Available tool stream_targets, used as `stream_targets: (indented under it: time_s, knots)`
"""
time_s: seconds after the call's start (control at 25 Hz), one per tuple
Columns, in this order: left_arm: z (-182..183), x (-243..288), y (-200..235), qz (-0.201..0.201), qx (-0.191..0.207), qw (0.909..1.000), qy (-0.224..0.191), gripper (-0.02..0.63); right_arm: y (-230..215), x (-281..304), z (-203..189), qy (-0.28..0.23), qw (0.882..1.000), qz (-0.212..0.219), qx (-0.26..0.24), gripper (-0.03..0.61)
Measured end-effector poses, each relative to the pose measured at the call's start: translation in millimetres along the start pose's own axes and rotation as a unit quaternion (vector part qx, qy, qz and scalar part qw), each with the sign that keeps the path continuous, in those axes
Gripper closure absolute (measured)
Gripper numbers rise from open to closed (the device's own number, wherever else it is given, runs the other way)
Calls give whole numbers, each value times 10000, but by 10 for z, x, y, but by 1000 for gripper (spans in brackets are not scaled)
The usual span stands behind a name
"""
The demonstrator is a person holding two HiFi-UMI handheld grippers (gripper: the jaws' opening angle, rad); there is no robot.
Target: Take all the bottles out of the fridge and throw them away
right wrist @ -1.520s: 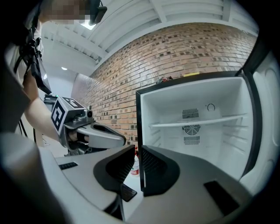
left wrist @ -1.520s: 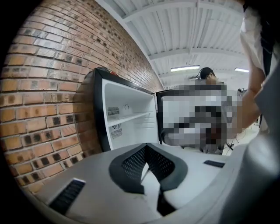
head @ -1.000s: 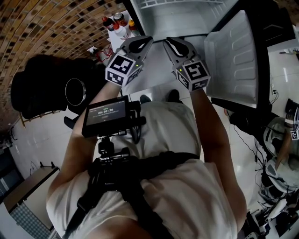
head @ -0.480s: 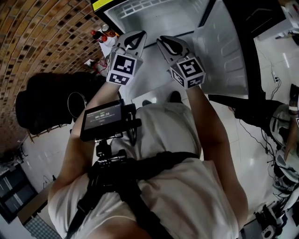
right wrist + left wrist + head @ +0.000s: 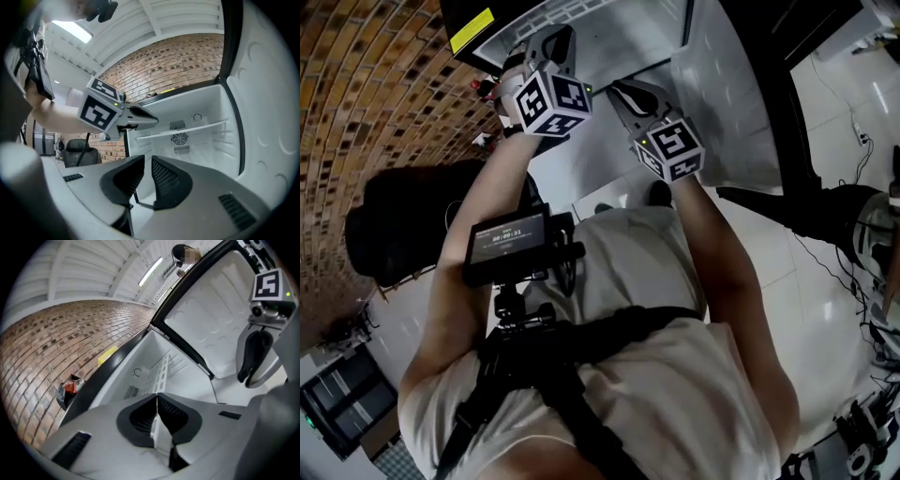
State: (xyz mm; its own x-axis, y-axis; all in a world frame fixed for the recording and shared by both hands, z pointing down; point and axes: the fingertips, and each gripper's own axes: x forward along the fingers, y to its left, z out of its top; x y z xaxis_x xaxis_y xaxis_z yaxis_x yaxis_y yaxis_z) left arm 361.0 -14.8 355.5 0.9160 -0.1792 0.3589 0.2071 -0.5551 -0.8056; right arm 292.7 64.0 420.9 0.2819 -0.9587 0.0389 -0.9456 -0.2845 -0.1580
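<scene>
There is one fridge [image 5: 206,108], with one door [image 5: 722,94], one shelf [image 5: 183,130] and one round fan grille [image 5: 179,138]. It carries one yellow label [image 5: 473,28]. Two grippers show, the left gripper [image 5: 156,399] and the right gripper [image 5: 145,161], each with two fingers [image 5: 166,180] and one marker cube [image 5: 551,98]. There is one screen [image 5: 508,236] and one office chair [image 5: 77,151]. The red-topped things [image 5: 70,386] by the one brick wall [image 5: 384,112] are too blurred to count.
</scene>
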Motion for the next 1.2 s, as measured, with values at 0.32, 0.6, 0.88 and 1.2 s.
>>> stream_targets:
  time_s: [0.32, 0.6, 0.88, 1.2]
  knots:
    - [-39, 422, 180, 110, 428, 9969, 644, 597, 7, 21, -114, 4, 9997, 178, 191, 520]
    - [-102, 575, 268, 199, 542, 9953, 773, 571, -55, 13, -141, 45, 9992, 271, 280, 520]
    - [-176, 645, 195, -47, 91, 9938, 1110, 474, -121, -7, -66, -86, 9994, 252, 226, 520]
    - [-83, 300, 62, -290, -166, 9959, 837, 472, -649, 353, 765, -790, 9948, -473, -435, 520]
